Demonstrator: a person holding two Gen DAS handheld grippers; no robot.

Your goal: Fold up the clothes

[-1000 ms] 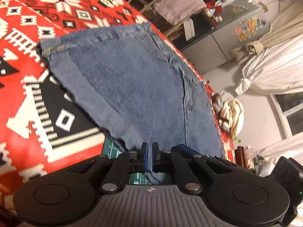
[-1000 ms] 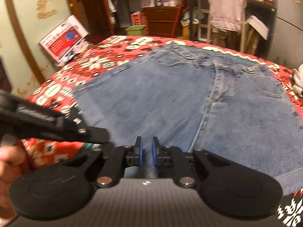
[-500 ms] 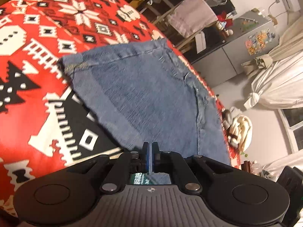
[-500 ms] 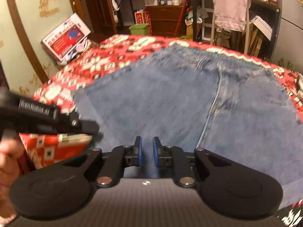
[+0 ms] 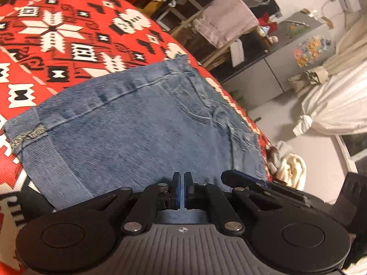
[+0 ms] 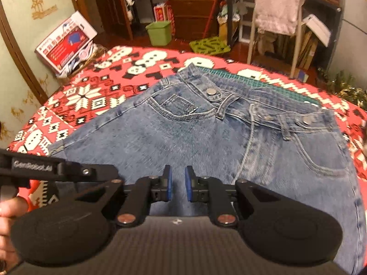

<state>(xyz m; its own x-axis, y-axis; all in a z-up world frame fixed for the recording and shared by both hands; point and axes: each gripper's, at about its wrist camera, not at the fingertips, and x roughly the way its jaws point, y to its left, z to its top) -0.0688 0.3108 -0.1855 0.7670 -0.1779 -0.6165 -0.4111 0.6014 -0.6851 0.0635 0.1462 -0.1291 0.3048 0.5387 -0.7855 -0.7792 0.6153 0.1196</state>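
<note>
Two hand-held grippers at near hem: left hand-held gripper (image 5: 182, 191) pinches denim shorts (image 6: 206, 137), flat on red blanket (image 6: 96, 91); right hand-held gripper (image 6: 177, 183) slightly spread. Match your grips before lifting.

Black tool (image 6: 176, 183) — blue pads (image 6: 169, 183), silver screws, ribbed grey housing.

Left gripper (image 5: 182, 192): blue-padded jaws drawn together with only a sliver between them, pointing forward and tilted. Right gripper (image 6: 176, 184): jaws parted by a narrow gap, nothing between the pads, held level. A bare hand (image 6: 8, 220) shows at the left edge of the right wrist view, behind the left gripper's body.
</note>
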